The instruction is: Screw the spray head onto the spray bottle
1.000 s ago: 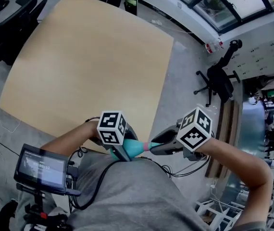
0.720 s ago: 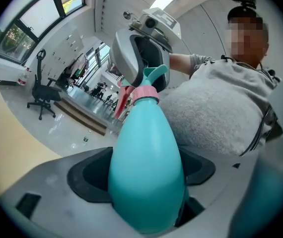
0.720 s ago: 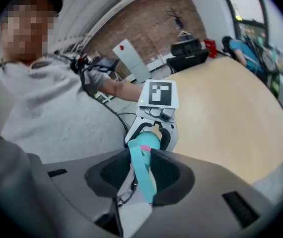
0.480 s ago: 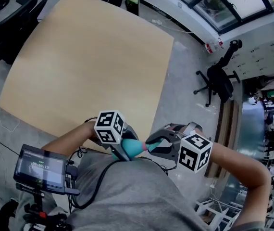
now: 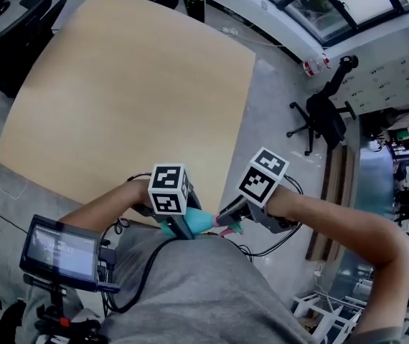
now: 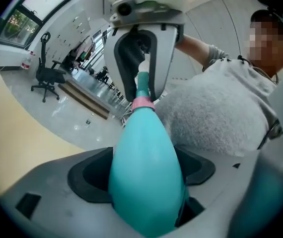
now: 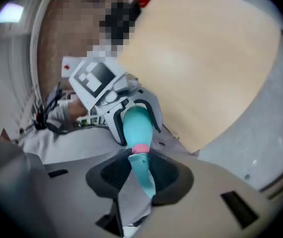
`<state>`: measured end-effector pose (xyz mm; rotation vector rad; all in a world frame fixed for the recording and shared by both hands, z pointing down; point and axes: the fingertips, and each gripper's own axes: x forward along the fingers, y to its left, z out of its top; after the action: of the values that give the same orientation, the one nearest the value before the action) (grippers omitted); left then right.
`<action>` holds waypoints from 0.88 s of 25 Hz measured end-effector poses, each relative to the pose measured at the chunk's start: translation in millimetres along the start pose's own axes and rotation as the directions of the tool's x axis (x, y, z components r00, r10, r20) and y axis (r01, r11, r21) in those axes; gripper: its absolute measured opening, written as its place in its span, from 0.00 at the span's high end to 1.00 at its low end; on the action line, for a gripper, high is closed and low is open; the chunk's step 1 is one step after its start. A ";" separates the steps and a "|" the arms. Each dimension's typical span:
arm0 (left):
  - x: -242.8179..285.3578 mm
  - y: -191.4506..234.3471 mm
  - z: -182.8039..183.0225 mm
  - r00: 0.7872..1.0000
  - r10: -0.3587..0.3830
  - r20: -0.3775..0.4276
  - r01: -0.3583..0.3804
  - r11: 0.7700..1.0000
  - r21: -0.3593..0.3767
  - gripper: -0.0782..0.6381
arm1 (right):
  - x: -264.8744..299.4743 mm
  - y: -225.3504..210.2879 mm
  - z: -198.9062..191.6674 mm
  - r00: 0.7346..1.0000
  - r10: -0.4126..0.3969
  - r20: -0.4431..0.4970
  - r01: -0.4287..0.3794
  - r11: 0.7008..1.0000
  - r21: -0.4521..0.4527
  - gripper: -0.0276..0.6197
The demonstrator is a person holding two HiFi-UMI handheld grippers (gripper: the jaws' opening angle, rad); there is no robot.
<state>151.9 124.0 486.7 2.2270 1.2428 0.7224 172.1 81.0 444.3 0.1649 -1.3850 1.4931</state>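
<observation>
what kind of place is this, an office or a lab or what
Probably an open office or lab workspace: a large wooden table, a black office chair on a grey floor, and big windows along one side.

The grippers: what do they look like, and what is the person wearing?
The left gripper and right gripper are pale grey with black pads; each carries a white cube with black square markers. A black cable trails over the person's grey short-sleeved T-shirt.
</observation>
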 end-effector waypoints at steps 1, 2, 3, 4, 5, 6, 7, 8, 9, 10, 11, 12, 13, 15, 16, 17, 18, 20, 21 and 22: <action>-1.1 0.2 0.6 1.000 0.004 -0.004 -0.004 1.000 0.002 0.35 | -0.1 -1.0 -0.5 0.999 0.050 0.012 -0.051 0.997 0.065 0.79; -2.3 0.2 2.1 1.000 0.004 0.002 -0.004 1.000 0.007 0.35 | -1.6 -1.1 -0.8 0.996 0.083 0.031 -0.085 0.991 0.102 0.79; -3.3 0.1 4.0 1.000 0.001 0.015 -0.001 1.000 0.016 0.35 | -3.8 -0.4 -1.0 0.994 0.101 0.051 -0.106 0.988 0.116 0.79; -4.2 -0.2 5.7 0.999 -0.004 0.033 0.003 1.000 0.029 0.35 | -6.0 0.7 -0.9 0.991 0.112 0.069 -0.120 0.986 0.118 0.79; -5.1 -0.6 6.9 0.998 -0.010 0.056 0.007 0.999 0.043 0.35 | -7.8 1.7 -0.3 0.989 0.122 0.084 -0.132 0.984 0.118 0.79; -5.9 -1.0 7.6 0.996 -0.017 0.083 0.013 0.998 0.054 0.35 | -9.1 2.4 0.8 0.987 0.134 0.094 -0.144 0.983 0.118 0.79; -6.2 -1.3 8.1 0.993 -0.029 0.114 0.022 0.998 0.060 0.35 | -10.2 2.5 2.3 0.984 0.145 0.099 -0.157 0.981 0.118 0.79; -6.1 -1.4 8.5 0.988 -0.044 0.146 0.036 0.998 0.057 0.35 | -11.1 2.3 3.9 0.983 0.157 0.099 -0.168 0.979 0.119 0.79; -5.5 -1.4 8.8 0.983 -0.059 0.175 0.052 0.997 0.049 0.35 | -11.7 1.6 5.2 0.981 0.166 0.096 -0.177 0.977 0.122 0.79; -4.6 -1.4 9.0 0.978 -0.072 0.198 0.065 0.997 0.038 0.35 | -11.6 0.7 6.0 0.981 0.173 0.093 -0.184 0.974 0.129 0.79; -3.3 -1.4 9.1 0.975 -0.078 0.209 0.073 0.997 0.029 0.35 | -10.7 -0.4 5.7 0.980 0.177 0.087 -0.188 0.972 0.140 0.79; -2.0 -1.4 9.3 0.975 -0.077 0.210 0.074 0.997 0.021 0.35 | -9.4 -1.5 4.6 0.981 0.177 0.076 -0.187 0.971 0.149 0.79; -0.6 -1.0 9.5 0.977 -0.072 0.202 0.071 0.997 0.011 0.35 | -8.0 -2.7 3.3 0.984 0.170 0.054 -0.177 0.973 0.149 0.79; 1.7 0.1 9.1 0.981 -0.070 0.184 0.074 0.997 -0.013 0.35 | -5.8 -3.4 2.4 0.992 0.125 -0.015 -0.123 0.989 0.086 0.79; 2.4 0.2 8.6 0.980 -0.080 0.184 0.085 0.996 -0.022 0.35 | -4.9 -2.1 3.0 0.995 0.084 -0.055 -0.083 0.996 0.011 0.79; 2.5 0.1 8.3 0.977 -0.095 0.191 0.102 0.994 -0.027 0.35 | -4.2 0.1 3.6 0.996 0.029 -0.090 -0.037 0.995 -0.088 0.79; 2.2 -0.2 8.3 0.973 -0.112 0.204 0.120 0.992 -0.030 0.35 | -3.8 2.3 4.2 0.993 -0.035 -0.113 0.012 0.980 -0.198 0.79; 1.0 -0.2 9.5 0.963 -0.136 0.233 0.148 0.988 -0.033 0.35 | -4.3 5.8 4.9 0.980 -0.165 -0.109 0.109 0.909 -0.401 0.79; 0.5 -0.2 10.2 0.959 -0.141 0.246 0.154 0.988 -0.033 0.35 | -4.8 7.3 4.9 0.971 -0.226 -0.082 0.158 0.857 -0.490 0.79; -0.1 0.0 10.9 0.956 -0.142 0.255 0.155 0.987 -0.031 0.35 | -5.6 9.2 4.7 0.958 -0.284 -0.043 0.209 0.791 -0.575 0.79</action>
<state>158.9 122.3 478.6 2.0813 1.2322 0.3938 165.5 76.1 436.0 -0.1231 -1.5745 0.8095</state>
